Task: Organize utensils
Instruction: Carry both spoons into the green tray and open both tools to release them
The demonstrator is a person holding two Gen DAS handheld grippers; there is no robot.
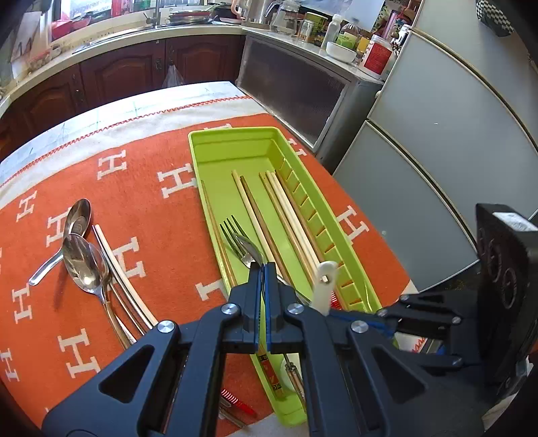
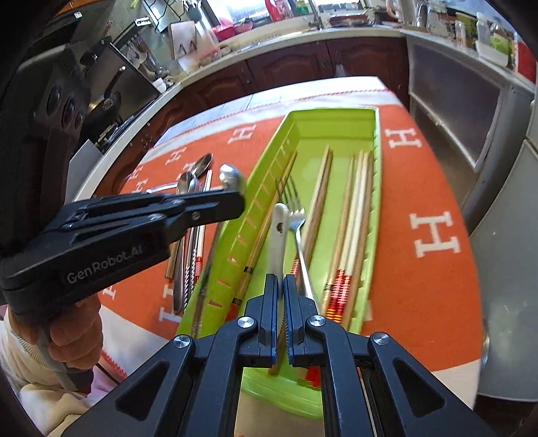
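Note:
A lime green utensil tray [image 1: 235, 148] [image 2: 336, 116] lies on an orange cloth with white H letters. It holds several chopsticks [image 1: 285, 215] [image 2: 356, 208] and a metal fork [image 1: 235, 242] [image 2: 297, 222]. My left gripper [image 1: 263, 269] is shut on a metal spoon [image 1: 250, 247] above the tray; its bowl shows in the right wrist view [image 2: 230, 176]. My right gripper [image 2: 280, 279] is shut on a white utensil [image 2: 279, 235] [image 1: 324, 285] over the tray. Two spoons [image 1: 80, 262] and metal chopsticks [image 1: 117, 269] lie on the cloth to the left.
A grey fridge [image 1: 437, 134] and a grey cabinet [image 1: 296, 87] stand right of the table. A kitchen counter with a sink, bottles and jars [image 1: 201, 23] runs behind. A red-striped utensil [image 1: 235, 400] lies by the tray's near end.

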